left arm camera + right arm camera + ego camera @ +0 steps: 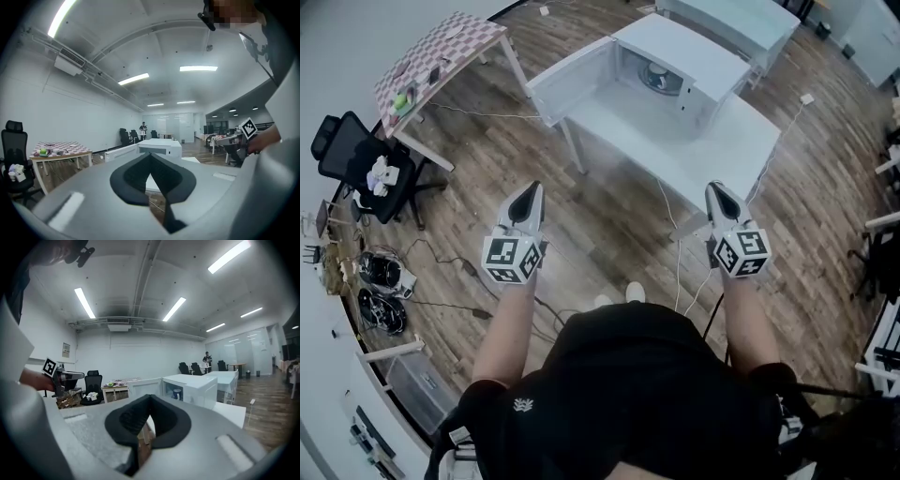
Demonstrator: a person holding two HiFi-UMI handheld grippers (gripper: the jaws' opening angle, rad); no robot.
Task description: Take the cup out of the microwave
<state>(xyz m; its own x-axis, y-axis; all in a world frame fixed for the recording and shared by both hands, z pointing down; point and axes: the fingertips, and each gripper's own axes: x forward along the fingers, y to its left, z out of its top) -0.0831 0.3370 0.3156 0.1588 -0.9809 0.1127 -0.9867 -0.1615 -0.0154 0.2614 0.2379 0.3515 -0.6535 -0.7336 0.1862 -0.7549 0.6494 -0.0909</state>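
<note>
The blue cup (659, 77) sits inside the white microwave (694, 52), whose door (572, 82) stands swung open, on the white table (694, 145). The left gripper (529, 190) and right gripper (716, 188) hang well short of the table, each with jaws together and empty

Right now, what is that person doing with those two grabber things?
A person stands back from a white table that has a microwave on it. The microwave's door is swung open and the cup sits inside. The left gripper and the right gripper are held out in front, both shut and empty, and neither has reached the cup yet.
</note>
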